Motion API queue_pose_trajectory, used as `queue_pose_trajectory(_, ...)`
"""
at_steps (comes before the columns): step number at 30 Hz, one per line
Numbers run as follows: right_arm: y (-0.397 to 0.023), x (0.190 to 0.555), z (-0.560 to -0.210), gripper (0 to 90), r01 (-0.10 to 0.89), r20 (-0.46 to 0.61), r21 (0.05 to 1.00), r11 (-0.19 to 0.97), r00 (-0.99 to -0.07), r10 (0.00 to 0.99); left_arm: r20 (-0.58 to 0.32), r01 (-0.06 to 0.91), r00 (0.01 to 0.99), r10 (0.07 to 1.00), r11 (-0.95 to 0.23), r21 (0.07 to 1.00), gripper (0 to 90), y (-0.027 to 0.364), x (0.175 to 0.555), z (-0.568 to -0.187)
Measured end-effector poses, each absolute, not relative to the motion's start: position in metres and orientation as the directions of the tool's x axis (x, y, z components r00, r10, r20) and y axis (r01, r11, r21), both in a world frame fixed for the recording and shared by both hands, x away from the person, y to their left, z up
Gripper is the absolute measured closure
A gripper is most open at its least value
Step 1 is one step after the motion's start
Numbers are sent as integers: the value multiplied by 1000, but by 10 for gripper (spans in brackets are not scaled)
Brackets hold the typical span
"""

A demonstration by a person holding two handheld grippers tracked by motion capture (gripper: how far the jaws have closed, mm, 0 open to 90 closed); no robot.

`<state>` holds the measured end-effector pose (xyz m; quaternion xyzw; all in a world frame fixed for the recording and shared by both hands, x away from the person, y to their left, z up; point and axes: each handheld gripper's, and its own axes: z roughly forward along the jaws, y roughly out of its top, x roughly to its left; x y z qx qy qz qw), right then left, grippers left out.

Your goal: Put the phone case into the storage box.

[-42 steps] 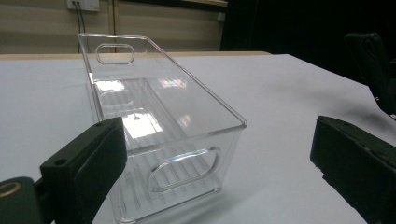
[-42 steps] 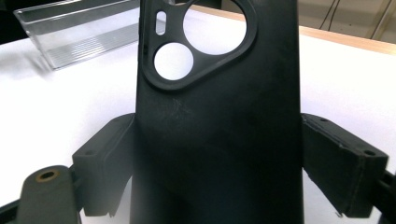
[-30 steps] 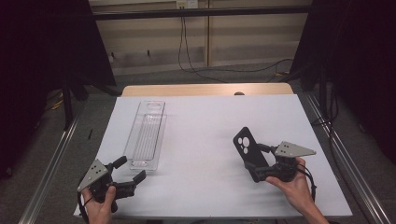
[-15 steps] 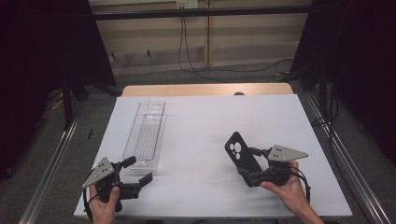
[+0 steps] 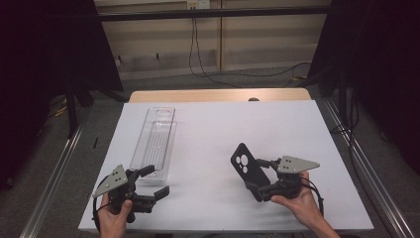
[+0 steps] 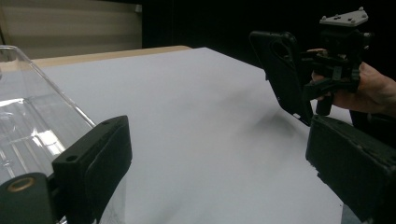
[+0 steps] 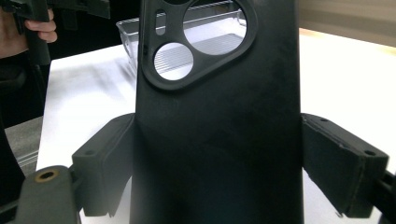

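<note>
A black phone case [image 5: 246, 170] with camera cut-outs stands tilted above the white table [image 5: 213, 124], right of centre. My right gripper [image 5: 258, 179] is shut on it, one pad on each long edge. In the right gripper view the phone case [image 7: 215, 140] rises between the jaws of the right gripper [image 7: 217, 163]. My left gripper [image 5: 154, 181] is open at the near left, its jaws wide apart with nothing between them. In the left gripper view the open left gripper [image 6: 219, 158] looks across bare table at the phone case [image 6: 285, 77].
A long clear plastic tray [image 5: 154, 141] lies lengthwise on the left half of the table, its near end just beyond my left gripper. The same tray [image 6: 28, 121] runs beside the left jaw. Metal rails flank the table on both sides.
The right gripper has carried the phone case left and nearer to the front edge. The left gripper has shifted slightly right, toward the tray's near end.
</note>
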<state>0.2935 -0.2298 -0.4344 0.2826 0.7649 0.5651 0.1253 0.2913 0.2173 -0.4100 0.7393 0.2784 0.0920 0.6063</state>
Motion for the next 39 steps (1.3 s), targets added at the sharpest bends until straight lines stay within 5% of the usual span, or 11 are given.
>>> queue_pose_trajectory(39,-210,316,-424,143,273,113,934,229,-837,536,-178,242,943,282,-210,947,31,118,359,-382)
